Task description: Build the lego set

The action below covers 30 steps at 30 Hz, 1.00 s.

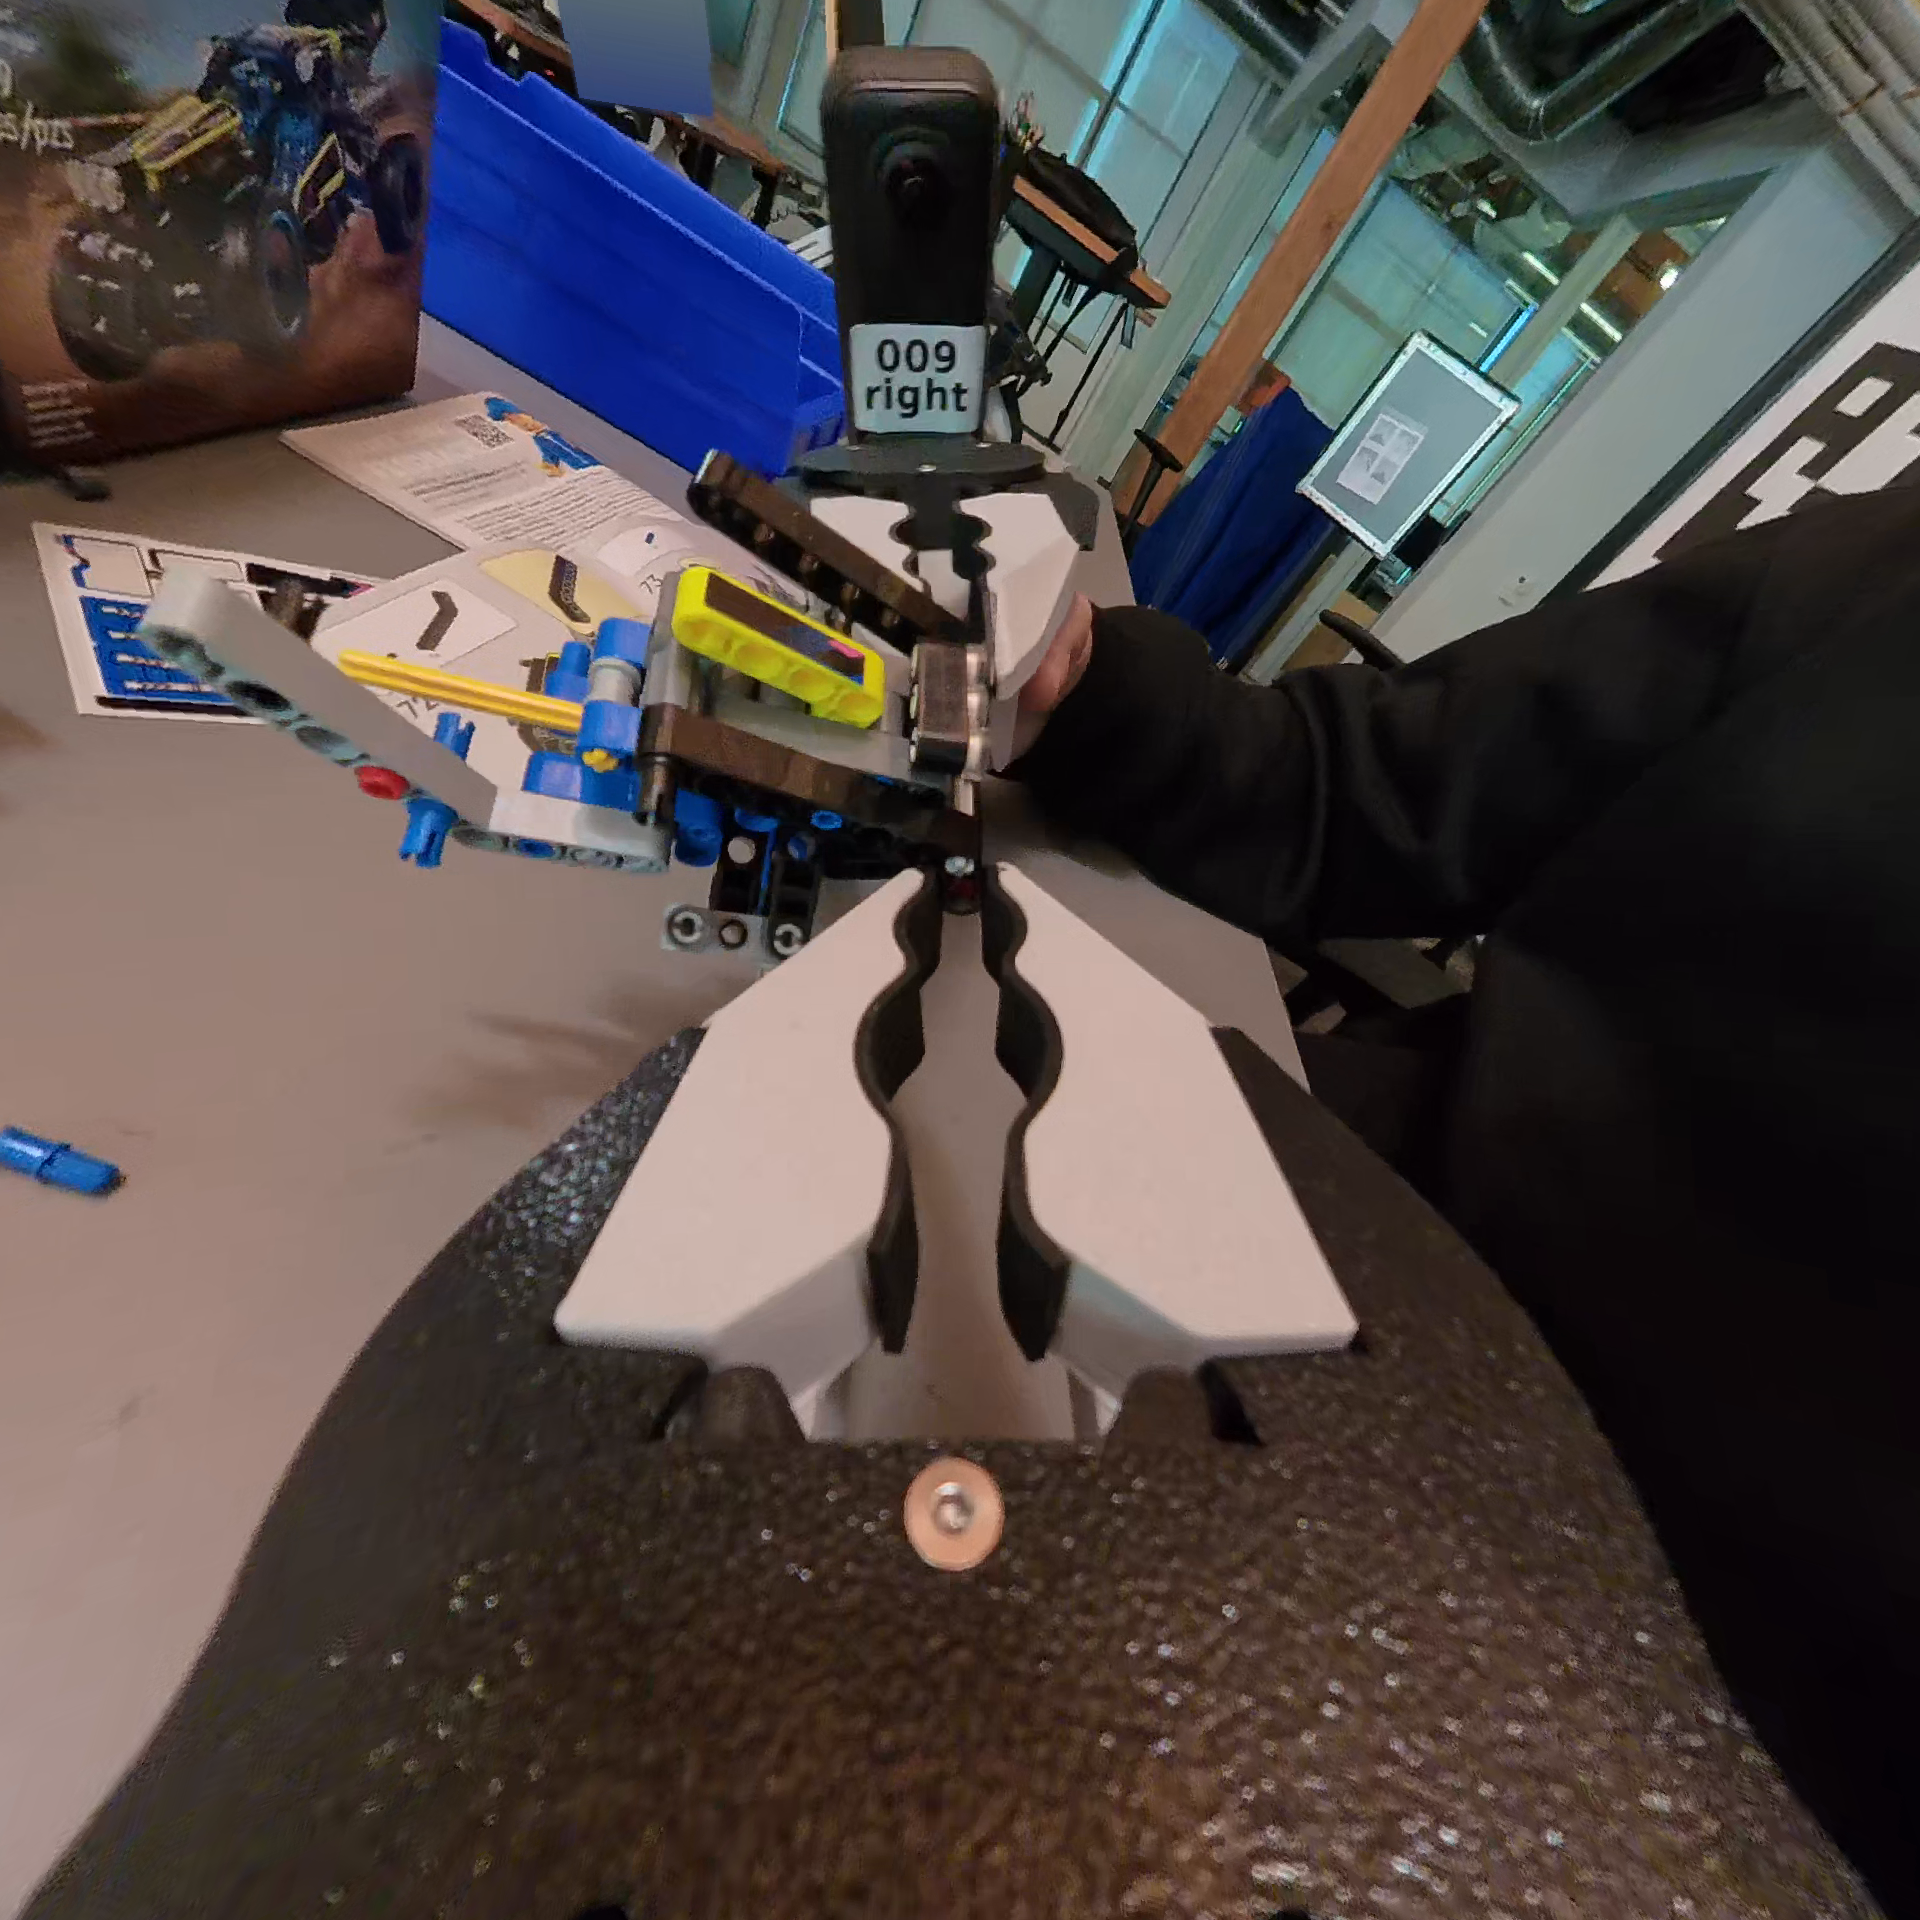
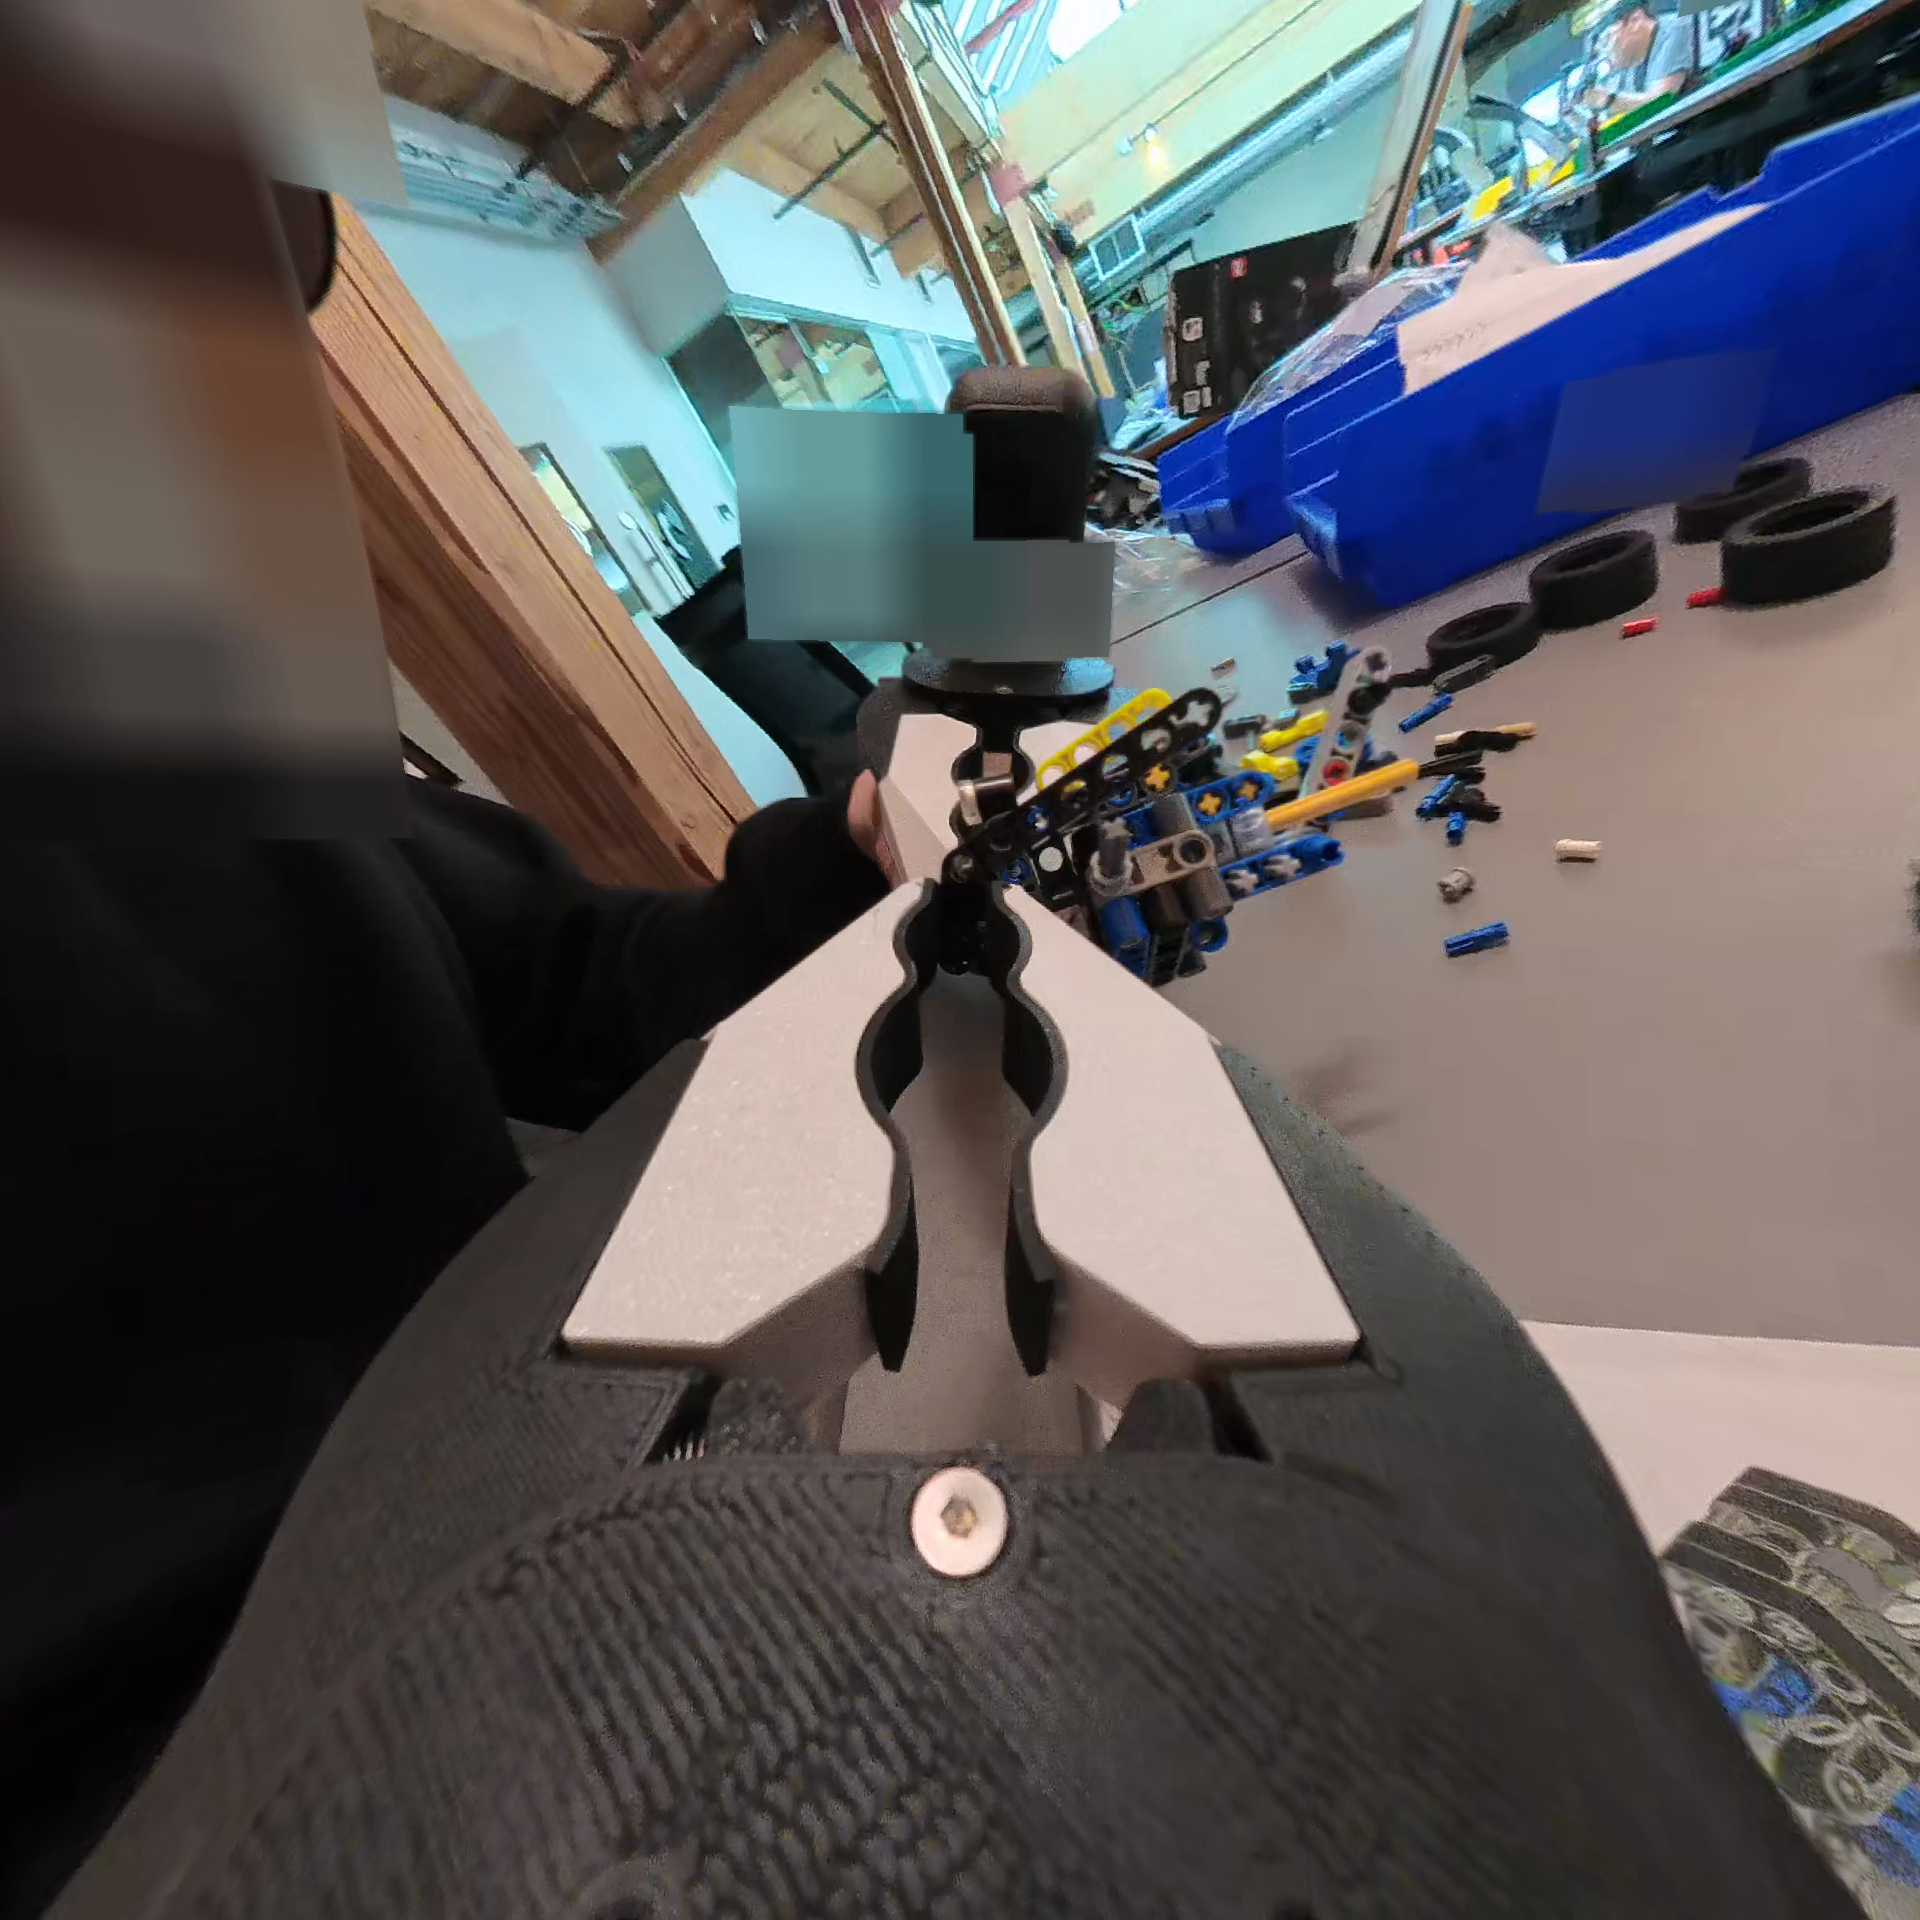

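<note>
A part-built toy brick assembly [image 1: 727,727] of blue, grey, black and yellow pieces hangs just above the grey table [image 1: 260,1039], held between both grippers. My left gripper [image 1: 961,883] is shut on a dark end piece at the assembly's near edge. It also shows in the right wrist view [image 2: 992,769]. My right gripper [image 2: 966,914] is shut on the end of a long black beam with holes [image 2: 1101,779], which slants up across the assembly [image 2: 1195,852]. In the left wrist view the right gripper [image 1: 951,592] faces me, pinching that beam [image 1: 810,540].
A toy box [image 1: 208,208], blue bins [image 1: 623,260] and instruction sheets [image 1: 488,478] lie behind. A blue pin [image 1: 57,1158] lies at the left. Black tyres [image 2: 1808,540] and loose pieces [image 2: 1475,790] are scattered at the right. A person's dark sleeve [image 1: 1351,779] holds the right gripper. Less than 4 cm separates the two grippers' tips.
</note>
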### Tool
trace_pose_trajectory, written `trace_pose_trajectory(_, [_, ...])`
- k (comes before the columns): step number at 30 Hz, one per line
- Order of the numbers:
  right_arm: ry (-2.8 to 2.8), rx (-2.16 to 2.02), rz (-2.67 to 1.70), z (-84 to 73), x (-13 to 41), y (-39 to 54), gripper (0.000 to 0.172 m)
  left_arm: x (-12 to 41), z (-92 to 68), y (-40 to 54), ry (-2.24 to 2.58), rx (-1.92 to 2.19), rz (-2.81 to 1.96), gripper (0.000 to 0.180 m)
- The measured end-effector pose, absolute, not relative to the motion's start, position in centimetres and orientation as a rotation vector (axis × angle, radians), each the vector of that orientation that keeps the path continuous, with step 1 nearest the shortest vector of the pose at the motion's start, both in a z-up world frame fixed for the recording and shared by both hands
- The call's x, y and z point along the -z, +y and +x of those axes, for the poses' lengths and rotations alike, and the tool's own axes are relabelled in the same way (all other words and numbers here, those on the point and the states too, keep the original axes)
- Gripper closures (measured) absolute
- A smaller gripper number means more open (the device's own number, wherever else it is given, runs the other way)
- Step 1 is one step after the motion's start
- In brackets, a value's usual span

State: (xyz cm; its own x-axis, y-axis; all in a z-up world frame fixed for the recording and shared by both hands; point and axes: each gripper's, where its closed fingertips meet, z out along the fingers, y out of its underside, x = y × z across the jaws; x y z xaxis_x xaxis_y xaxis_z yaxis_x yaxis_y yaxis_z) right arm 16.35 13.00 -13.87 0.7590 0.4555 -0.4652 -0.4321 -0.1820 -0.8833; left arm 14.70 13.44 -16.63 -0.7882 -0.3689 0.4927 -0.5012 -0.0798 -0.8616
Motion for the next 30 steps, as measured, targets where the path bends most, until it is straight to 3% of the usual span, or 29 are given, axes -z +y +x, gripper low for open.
trace_pose_trajectory(12, [-0.105,-0.697,-1.646,16.2,15.0,12.8,0.167,17.1,14.5,13.6,-2.091,-1.975,0.973,0.176])
trace_pose_trajectory(30, [0.040,-0.967,-1.490,16.4,13.9,12.7,0.167,16.3,14.3,13.2,-1.883,-1.990,0.986,0.176])
